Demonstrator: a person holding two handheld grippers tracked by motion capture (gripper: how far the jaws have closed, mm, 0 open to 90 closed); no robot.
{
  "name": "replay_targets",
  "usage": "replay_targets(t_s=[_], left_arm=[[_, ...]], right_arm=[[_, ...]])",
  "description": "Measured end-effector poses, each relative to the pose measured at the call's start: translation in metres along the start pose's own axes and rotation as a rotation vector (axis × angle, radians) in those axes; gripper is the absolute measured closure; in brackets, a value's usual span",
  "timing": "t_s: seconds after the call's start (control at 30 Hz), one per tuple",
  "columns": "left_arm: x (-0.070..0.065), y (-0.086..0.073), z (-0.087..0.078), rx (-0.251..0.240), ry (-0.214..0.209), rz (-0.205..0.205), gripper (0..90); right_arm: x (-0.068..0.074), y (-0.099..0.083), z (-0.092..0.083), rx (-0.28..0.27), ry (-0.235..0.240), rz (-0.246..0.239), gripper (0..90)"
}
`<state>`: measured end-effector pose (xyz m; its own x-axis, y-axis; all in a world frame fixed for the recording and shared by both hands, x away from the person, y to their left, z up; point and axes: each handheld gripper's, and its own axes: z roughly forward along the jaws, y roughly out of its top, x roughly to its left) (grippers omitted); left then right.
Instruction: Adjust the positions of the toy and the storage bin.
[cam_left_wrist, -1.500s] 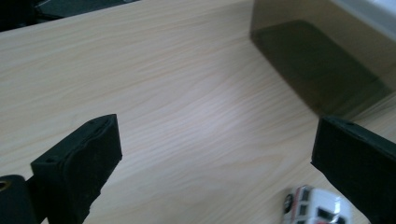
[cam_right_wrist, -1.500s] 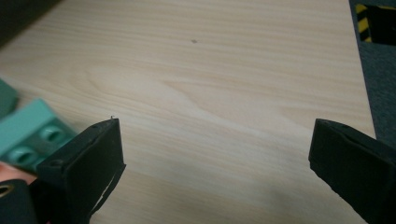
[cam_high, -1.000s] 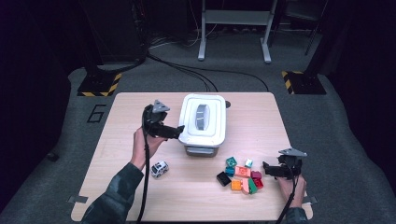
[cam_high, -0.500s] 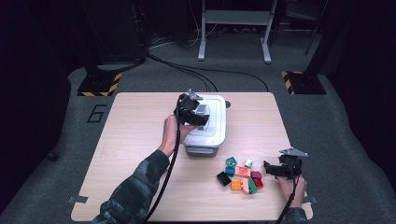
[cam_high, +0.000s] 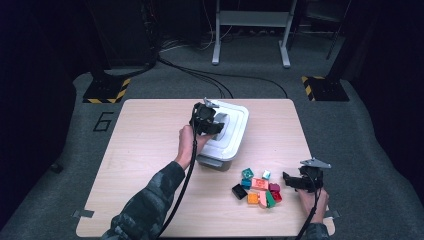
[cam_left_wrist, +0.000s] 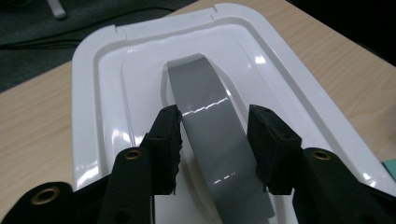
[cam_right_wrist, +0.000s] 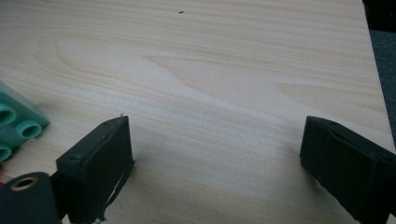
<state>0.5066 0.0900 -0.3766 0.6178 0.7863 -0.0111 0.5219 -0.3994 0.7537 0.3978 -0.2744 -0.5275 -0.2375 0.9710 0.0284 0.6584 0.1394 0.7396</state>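
Now left gripper (cam_left_wrist: 215, 149) straddles the grey handle (cam_left_wrist: 210, 140), jaws just closing across its long axis. Right gripper (cam_right_wrist: 215, 168) is apart, idle lower right.

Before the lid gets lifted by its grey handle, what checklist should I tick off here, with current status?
1. Left gripper straddles the grey handle: ok.
2. Pads pressing the handle: cannot tell; jaws have just been closing, a slight gap seems to remain.
3. Lid seated flat on the box: ok.
4. Right gripper open, holding nothing: ok.
5. Toy blocks apart from the box: ok.
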Motion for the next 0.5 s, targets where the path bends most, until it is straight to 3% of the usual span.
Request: replay_targets(t_s=[0.23, 0.5], left_arm=[[-0.0034, 0.0, -0.002, 0.022, 0.009, 0.019, 60.3], [-0.0029, -0.0059, -0.0097, 0.026, -0.069, 0.021, 65.9]], right_arm=[[-0.0001, -0.0001, -0.0003, -0.002, 0.003, -0.001, 9.7], [0.0002, -0.0002, -0.0003, 0.0, 0.005, -0.009, 9.8]])
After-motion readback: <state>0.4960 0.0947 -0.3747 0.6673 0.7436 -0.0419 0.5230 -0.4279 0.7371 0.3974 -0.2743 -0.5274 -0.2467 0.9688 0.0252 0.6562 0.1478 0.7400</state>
